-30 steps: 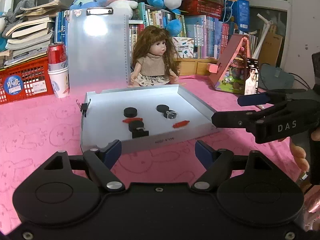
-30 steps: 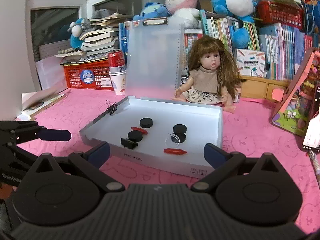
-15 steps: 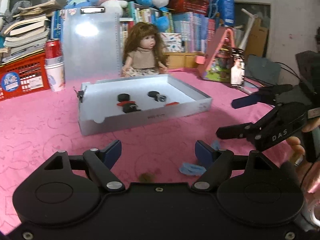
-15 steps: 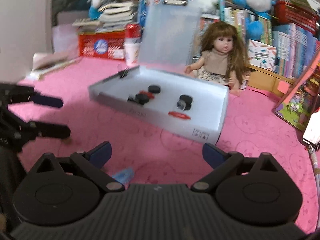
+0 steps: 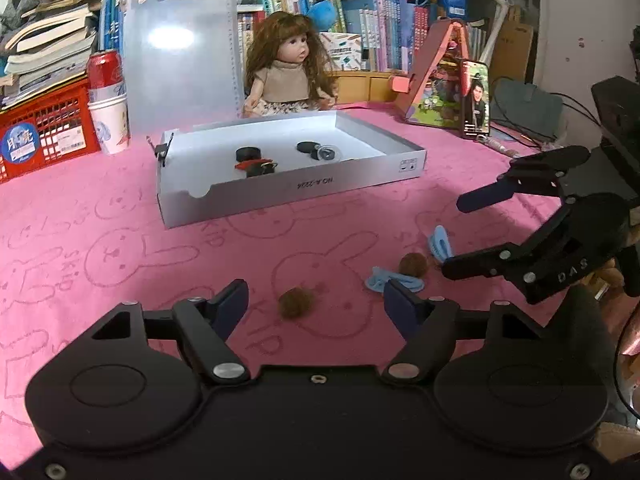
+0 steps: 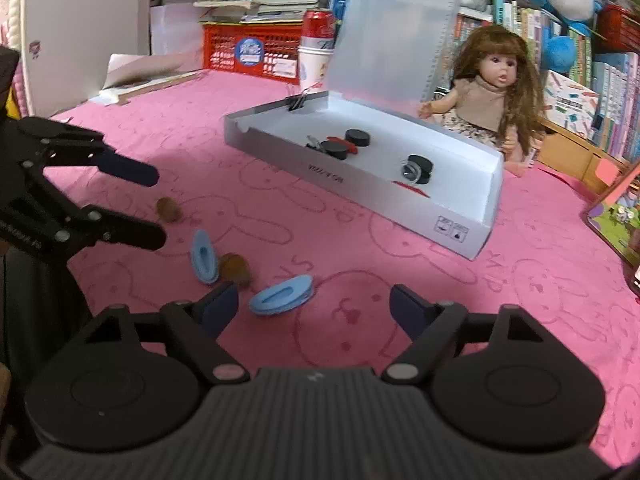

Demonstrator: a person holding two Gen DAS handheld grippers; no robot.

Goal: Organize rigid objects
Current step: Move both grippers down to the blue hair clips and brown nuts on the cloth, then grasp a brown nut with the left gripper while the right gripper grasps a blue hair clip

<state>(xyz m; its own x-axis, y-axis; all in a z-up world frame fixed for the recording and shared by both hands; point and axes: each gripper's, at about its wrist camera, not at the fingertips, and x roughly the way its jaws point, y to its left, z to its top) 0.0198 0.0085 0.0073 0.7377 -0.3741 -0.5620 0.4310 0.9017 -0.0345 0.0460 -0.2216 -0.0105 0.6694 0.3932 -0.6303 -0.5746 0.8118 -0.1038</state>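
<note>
Your left gripper (image 5: 316,306) stands apart at lower centre of its view, nothing between the fingers; its jaws have just been closing. A brown pompom (image 5: 295,303) lies on the cloth in the gap ahead, untouched. Your right gripper (image 6: 314,308) is likewise parted and empty, its jaws also just closing in; a blue clip (image 6: 281,295) lies just ahead of its left finger.

Against the earlier frames, both views now look lower: a second ago the white tray (image 5: 304,190) filled mid-frame just past the fingers, and no loose pieces showed. Now the tray sits higher and farther up the frame, and the pompoms and clips have come into sight on the pink cloth (image 5: 120,248).

The left view shows a second pompom (image 5: 413,265) and an upright blue clip (image 5: 439,243) at centre right, close beside the lower finger of the right gripper. The right view shows the left gripper at left edge and a red strip (image 6: 411,189) near the tray's front wall, which that wall hides in the left view. Both views show black discs (image 6: 357,137) inside the tray and a doll (image 5: 289,76) behind it.
</note>
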